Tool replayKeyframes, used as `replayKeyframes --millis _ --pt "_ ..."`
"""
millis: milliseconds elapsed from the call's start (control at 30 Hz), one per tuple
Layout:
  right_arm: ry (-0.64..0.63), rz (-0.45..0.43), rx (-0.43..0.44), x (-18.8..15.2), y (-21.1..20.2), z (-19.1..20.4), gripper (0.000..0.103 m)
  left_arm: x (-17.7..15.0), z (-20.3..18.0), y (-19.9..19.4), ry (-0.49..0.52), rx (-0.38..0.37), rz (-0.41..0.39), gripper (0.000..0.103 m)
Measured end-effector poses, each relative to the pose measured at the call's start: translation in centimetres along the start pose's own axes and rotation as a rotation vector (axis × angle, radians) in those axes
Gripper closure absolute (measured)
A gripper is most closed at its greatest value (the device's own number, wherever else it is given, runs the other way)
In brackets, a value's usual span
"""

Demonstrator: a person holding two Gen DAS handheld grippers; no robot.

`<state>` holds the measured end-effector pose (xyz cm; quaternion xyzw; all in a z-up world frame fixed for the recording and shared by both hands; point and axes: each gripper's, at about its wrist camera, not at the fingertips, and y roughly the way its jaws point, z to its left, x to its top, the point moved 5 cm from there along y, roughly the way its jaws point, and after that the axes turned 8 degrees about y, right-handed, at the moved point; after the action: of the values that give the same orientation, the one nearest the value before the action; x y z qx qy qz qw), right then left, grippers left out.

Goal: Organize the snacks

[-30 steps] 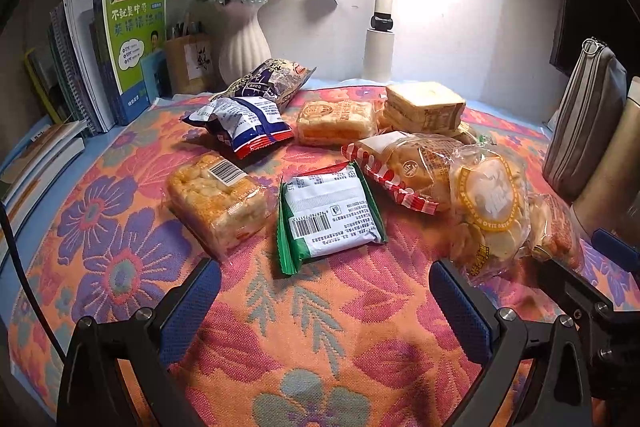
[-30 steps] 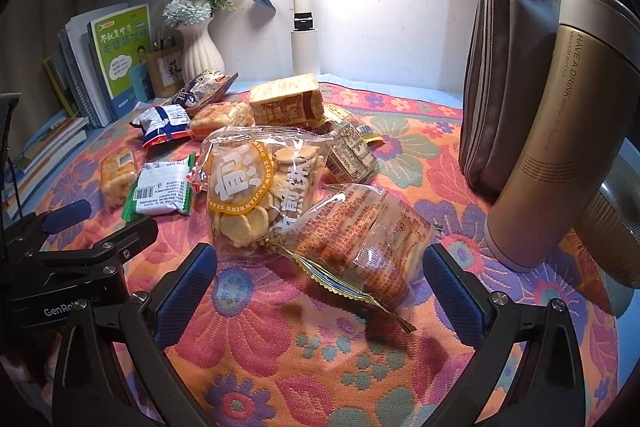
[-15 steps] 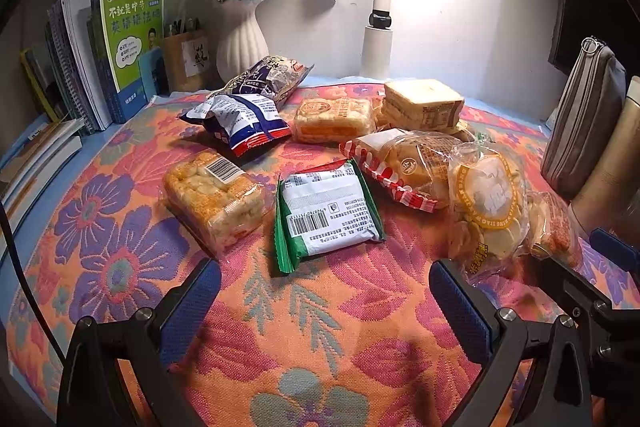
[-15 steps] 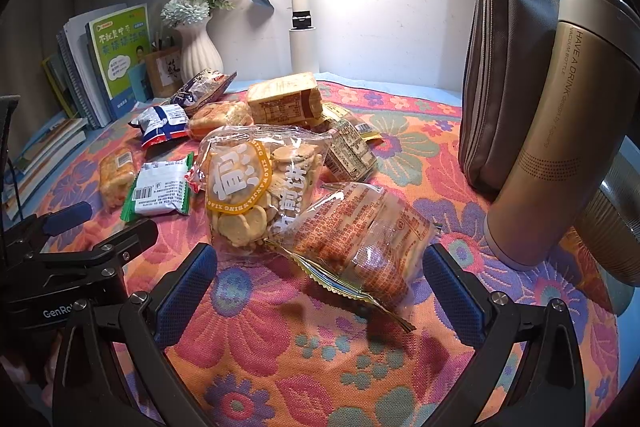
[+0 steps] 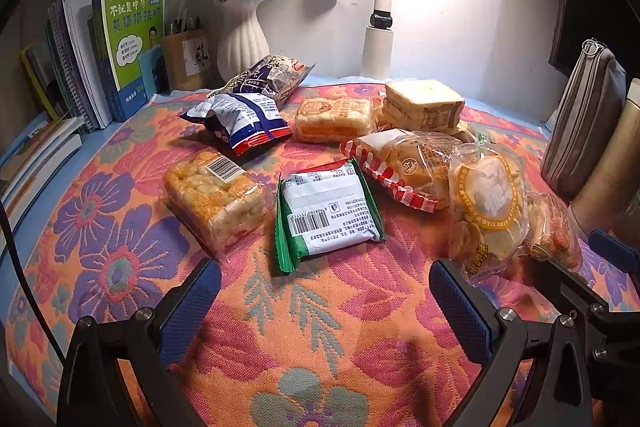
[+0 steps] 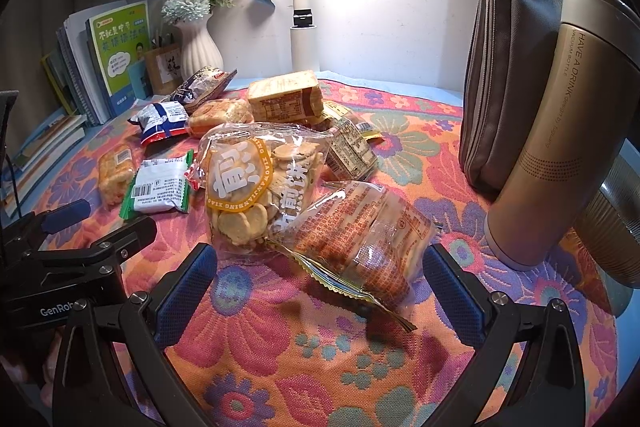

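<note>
Several snack packs lie on a flowered cloth (image 5: pixel 320 347). A green-edged white pack (image 5: pixel 328 213) lies just ahead of my open, empty left gripper (image 5: pixel 324 307); a clear pack of yellow puffed squares (image 5: pixel 214 195) is to its left. A blue-red chip bag (image 5: pixel 244 119) and a sliced cake block (image 5: pixel 424 105) lie further back. My right gripper (image 6: pixel 320 291) is open and empty, its pads either side of an orange-printed cracker bag (image 6: pixel 360 243). A round-biscuit bag (image 6: pixel 260 183) lies behind it.
Books (image 5: pixel 120 47), a white vase with flowers (image 5: pixel 242 39) and a lamp post (image 5: pixel 378 39) stand at the back. A grey pouch (image 6: pixel 508 75) and a tan vacuum bottle (image 6: pixel 560 131) stand at the right. The left gripper's body (image 6: pixel 60 267) shows at the right view's left.
Both grippers have moved slightly forward toward the snacks. Nothing was gripped or moved.
</note>
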<state>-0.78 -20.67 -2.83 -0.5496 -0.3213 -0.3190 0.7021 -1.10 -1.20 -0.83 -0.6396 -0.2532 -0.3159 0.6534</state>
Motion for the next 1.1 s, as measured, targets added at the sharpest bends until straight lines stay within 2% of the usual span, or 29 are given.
replayKeyframes --millis 433,633,767,833,967,1100 --pt "-0.005 0.001 -0.005 -0.1 0.2 0.0 0.0 0.0 0.1 0.0 -0.004 -0.005 0.0 0.0" --pt "0.039 -0.059 0.003 0.3 -1.0 -0.8 0.0 0.1 0.4 -0.1 -0.04 -0.016 -0.01 0.0" --pt "0.076 -0.081 0.042 0.3 -1.9 -1.5 0.0 0.3 1.2 0.1 -0.087 -0.048 0.011 0.0" --pt "0.095 -0.066 0.069 0.3 -1.9 -2.0 0.0 0.5 1.7 0.0 -0.101 -0.072 0.016 0.0" --pt "0.132 0.022 0.107 0.1 -0.9 -2.5 0.0 2.0 2.4 -0.3 -0.088 -0.082 0.032 0.0" --pt "0.167 0.068 0.123 0.8 -0.3 -3.2 0.0 3.1 2.6 1.3 -0.065 -0.114 0.098 0.0"
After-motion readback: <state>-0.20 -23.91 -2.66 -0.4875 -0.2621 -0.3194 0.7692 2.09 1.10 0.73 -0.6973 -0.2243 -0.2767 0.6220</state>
